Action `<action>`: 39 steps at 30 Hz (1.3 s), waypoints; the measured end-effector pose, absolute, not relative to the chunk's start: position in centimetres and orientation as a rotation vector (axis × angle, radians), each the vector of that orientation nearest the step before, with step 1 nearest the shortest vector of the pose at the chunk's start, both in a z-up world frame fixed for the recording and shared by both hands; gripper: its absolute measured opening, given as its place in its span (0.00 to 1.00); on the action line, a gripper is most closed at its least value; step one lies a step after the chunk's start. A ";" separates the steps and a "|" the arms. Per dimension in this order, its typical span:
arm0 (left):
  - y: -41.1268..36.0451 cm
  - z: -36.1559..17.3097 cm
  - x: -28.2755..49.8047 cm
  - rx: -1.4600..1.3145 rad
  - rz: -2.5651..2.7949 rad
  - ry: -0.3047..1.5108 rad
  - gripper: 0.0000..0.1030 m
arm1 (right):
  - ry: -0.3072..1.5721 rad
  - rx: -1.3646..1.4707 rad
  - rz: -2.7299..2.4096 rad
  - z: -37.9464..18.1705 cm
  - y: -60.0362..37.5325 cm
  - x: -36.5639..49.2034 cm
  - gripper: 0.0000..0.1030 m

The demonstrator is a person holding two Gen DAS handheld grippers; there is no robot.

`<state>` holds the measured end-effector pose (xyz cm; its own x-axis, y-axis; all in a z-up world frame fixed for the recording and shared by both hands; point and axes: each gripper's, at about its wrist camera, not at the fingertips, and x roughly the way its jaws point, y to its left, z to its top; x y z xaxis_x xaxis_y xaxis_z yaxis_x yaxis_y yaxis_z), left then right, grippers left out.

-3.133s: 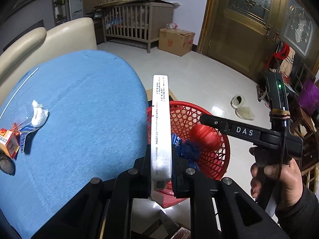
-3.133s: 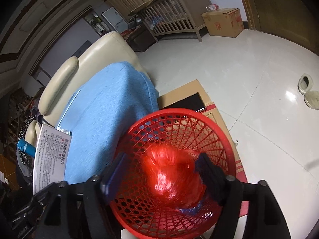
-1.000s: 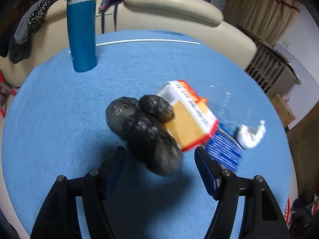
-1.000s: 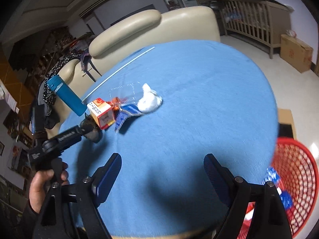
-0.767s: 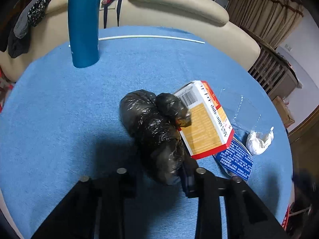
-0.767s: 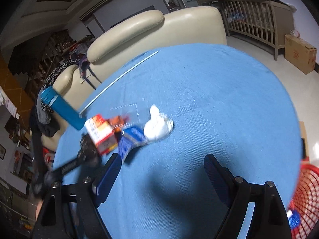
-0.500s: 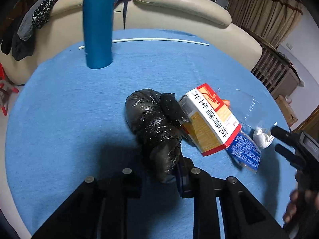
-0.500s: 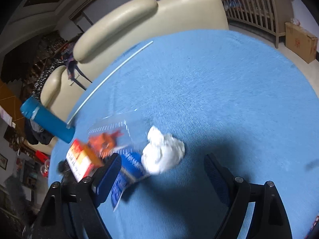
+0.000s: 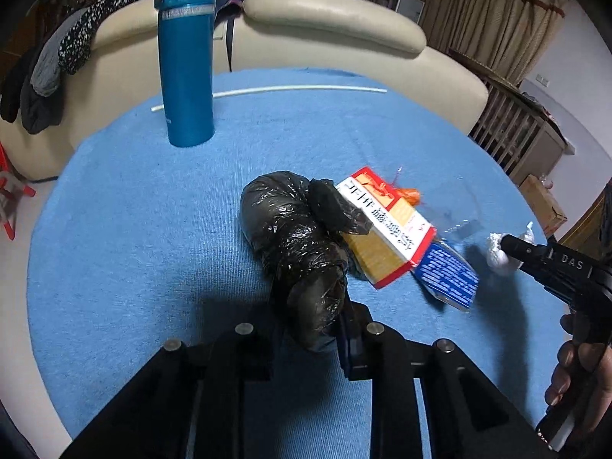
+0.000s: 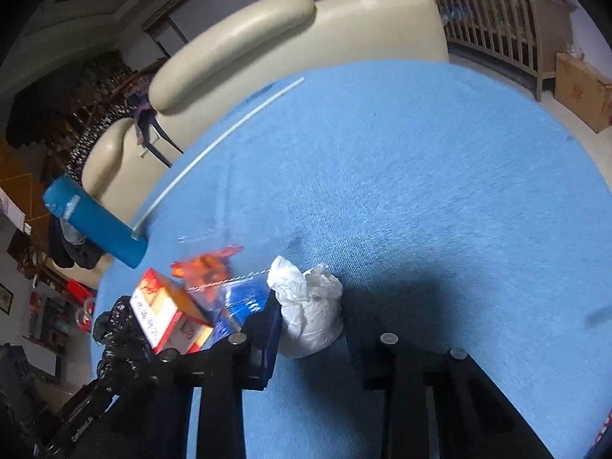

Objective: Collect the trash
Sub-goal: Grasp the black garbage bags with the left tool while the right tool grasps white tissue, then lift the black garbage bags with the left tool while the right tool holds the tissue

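On the blue round table, a knotted black plastic bag lies with its near end between my left gripper's fingers, which are shut on it. Beside it lie a red and orange carton, a blue packet and a clear wrapper. A white crumpled paper wad sits between my right gripper's fingers, which are closing around it; contact is unclear. The wad also shows in the left wrist view.
A tall blue bottle stands at the table's far left. A thin white rod lies along the far edge. A cream sofa is behind the table. A wooden crib and cardboard box stand beyond.
My left gripper closed on the black bag and has it pinched. My right gripper swung from the red basket over the table and came down around the white paper wad.
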<state>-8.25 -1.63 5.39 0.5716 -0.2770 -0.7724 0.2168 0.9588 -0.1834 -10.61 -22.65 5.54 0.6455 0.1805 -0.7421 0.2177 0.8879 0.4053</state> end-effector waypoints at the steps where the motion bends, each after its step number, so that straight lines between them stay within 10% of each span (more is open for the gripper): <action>1: -1.5 5.7 -8.7 -0.072 -0.294 0.911 0.24 | 0.870 0.494 -0.021 5.9 -22.7 -11.1 0.32; 39: -4.3 9.9 -17.6 -0.007 -0.445 0.800 0.23 | 0.686 0.639 -0.006 10.1 -25.0 -27.7 0.32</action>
<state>-17.65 -4.30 9.92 0.6092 -0.3881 -0.6916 0.3830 0.9076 -0.1719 -27.72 -25.04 10.11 0.7815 0.1980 -0.5916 0.2088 0.8106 0.5471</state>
